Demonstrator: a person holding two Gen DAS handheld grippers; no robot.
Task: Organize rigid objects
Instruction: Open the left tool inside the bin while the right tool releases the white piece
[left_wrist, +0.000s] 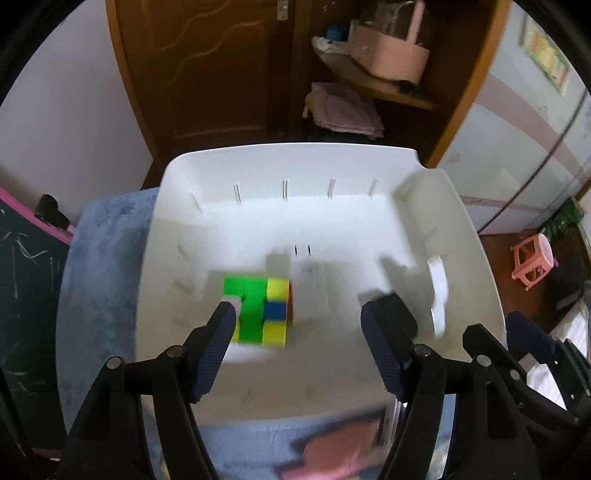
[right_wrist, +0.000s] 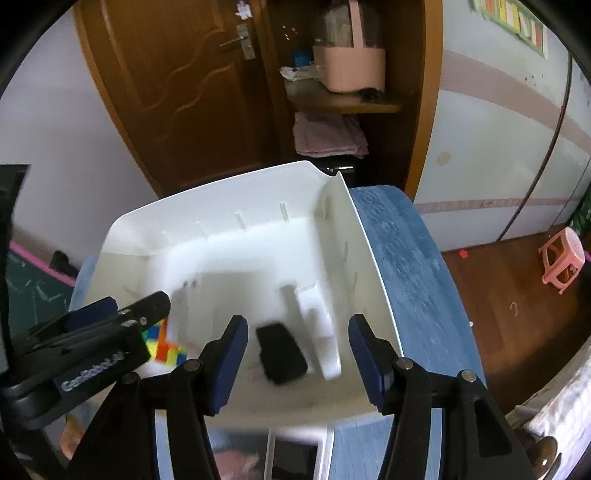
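Both jaws gape over one cube (left_wrist: 260, 310) and one black box (right_wrist: 281, 352).

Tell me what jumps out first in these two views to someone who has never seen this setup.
The brightly coloured puzzle cube stands out, sitting in the left part of the big white bin on the blue cloth. A black box lies in the bin beside a white divider piece. The left hand-held gripper and right hand-held gripper both hang open over the bin, holding nothing.
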